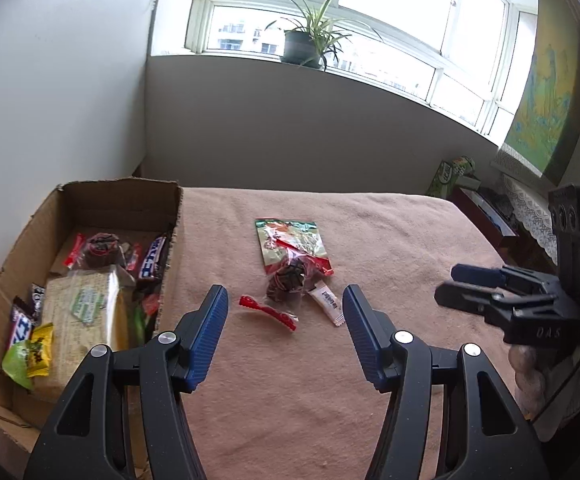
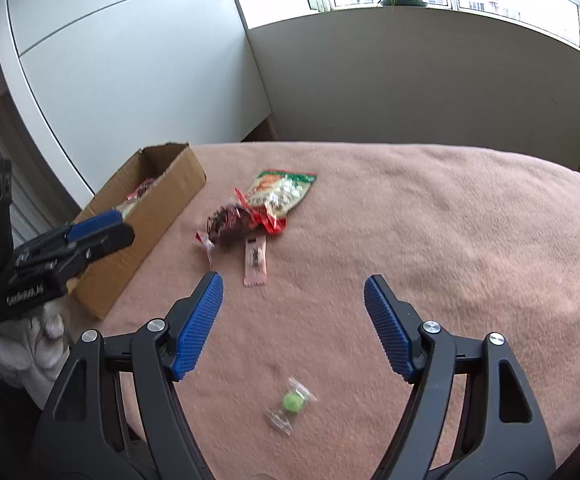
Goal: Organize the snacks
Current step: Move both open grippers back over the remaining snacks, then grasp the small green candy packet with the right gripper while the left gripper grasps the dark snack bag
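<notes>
A cardboard box (image 1: pixel 178 216) at the table's left holds several snacks, among them a pale cracker pack (image 1: pixel 84 320). On the pink cloth lie a green-and-red snack bag (image 1: pixel 288 242), a dark wrapped snack (image 1: pixel 286 282), a red wrapped strip (image 1: pixel 268 312) and a small white sachet (image 1: pixel 326 304). My left gripper (image 1: pixel 285 310) hovers open just short of the strip and sachet, nothing between its fingers. My right gripper (image 2: pixel 293 294) is open and empty too, near the pink sachet (image 2: pixel 255 260). A green candy in clear wrap (image 2: pixel 292 403) lies on the cloth below its jaws.
A potted plant (image 1: pixel 304 42) stands on the window sill behind the table. Green boxes (image 1: pixel 448 176) and a lace-covered stand sit past the table's right edge. A white cabinet (image 2: pixel 130 80) rises behind the cardboard box (image 2: pixel 146 232). A person's hand holds each gripper.
</notes>
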